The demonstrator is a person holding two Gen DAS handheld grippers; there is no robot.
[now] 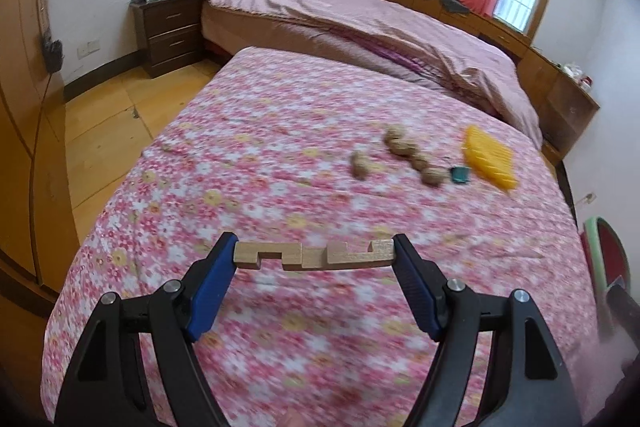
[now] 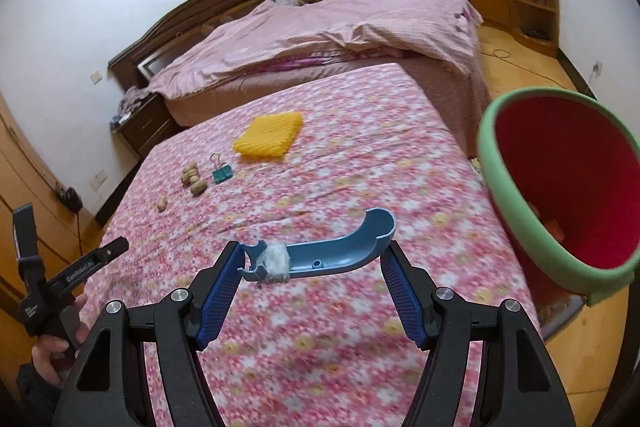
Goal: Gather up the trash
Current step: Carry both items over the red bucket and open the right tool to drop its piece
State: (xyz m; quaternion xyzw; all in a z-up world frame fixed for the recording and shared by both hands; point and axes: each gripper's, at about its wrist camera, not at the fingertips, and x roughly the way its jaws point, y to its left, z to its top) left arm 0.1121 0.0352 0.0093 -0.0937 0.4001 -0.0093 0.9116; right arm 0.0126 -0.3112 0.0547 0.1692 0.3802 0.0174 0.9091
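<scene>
Gripping notched wooden piece [image 1: 316, 255] and blue plastic scrap [image 2: 320, 255]

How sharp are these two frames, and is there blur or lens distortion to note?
Left wrist view: the floral bedspread and nuts are motion-smeared, while the held wooden piece stays crisp. Right wrist view: the bedspread is blurred too, the blue plastic piece is sharp. Both views bend walls and darken at the corners.

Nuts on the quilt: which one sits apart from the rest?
The lone nut, left of the cluster in the right wrist view. The others lie bunched beside the green clip; this one has bare quilt all around.
</scene>
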